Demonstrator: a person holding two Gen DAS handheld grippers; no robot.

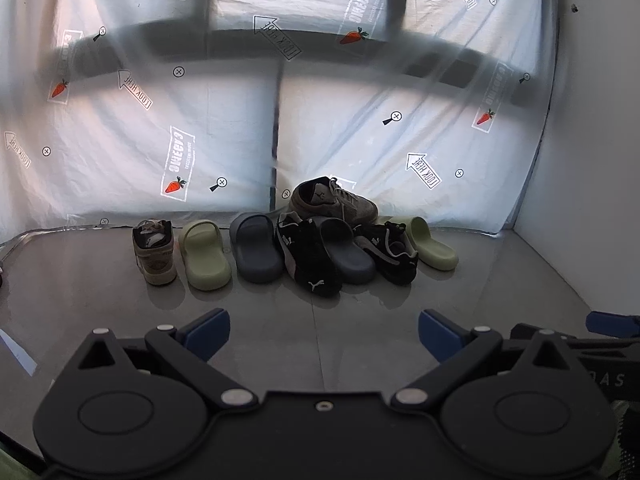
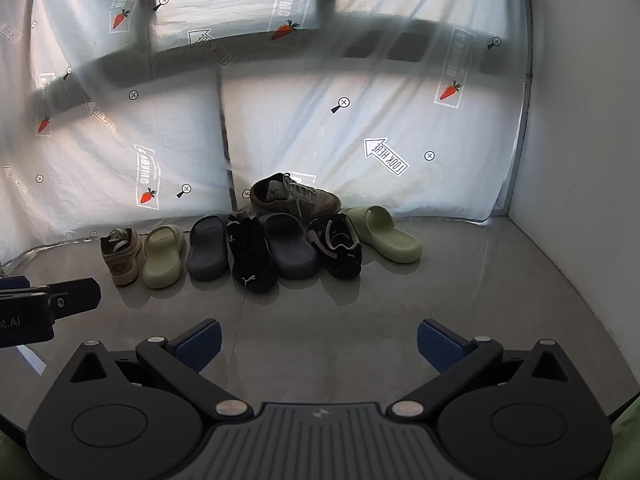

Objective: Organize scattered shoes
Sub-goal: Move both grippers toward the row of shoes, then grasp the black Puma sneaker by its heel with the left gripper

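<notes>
Both grippers are hovering back from the shoes, so the sorting looks barely begun: the left gripper (image 1: 324, 330) is holding its blue pads spread wide with nothing between them, and the right gripper (image 2: 319, 340) is likewise splayed and empty. The shoes are sitting in a loose row on the grey tiled floor (image 1: 280, 320) against the printed plastic sheet (image 1: 120, 140). At the left end a tan sneaker (image 1: 154, 252) and a green slide (image 1: 205, 255) are standing apart and tidy, then a grey slide (image 1: 256, 252). The tangle is lying further right: a black Puma sneaker (image 1: 308, 258) is overlapping the second grey slide (image 1: 346, 254), with the other black sneaker (image 1: 390, 252), the second green slide (image 1: 432, 246), and the tan sneaker's mate (image 1: 334, 202) perched behind on top. The next move probably calls for lifting that top sneaker clear to join its partner. Open floor is lying wide in front; the white wall (image 1: 592, 160) is closing in the right side
</notes>
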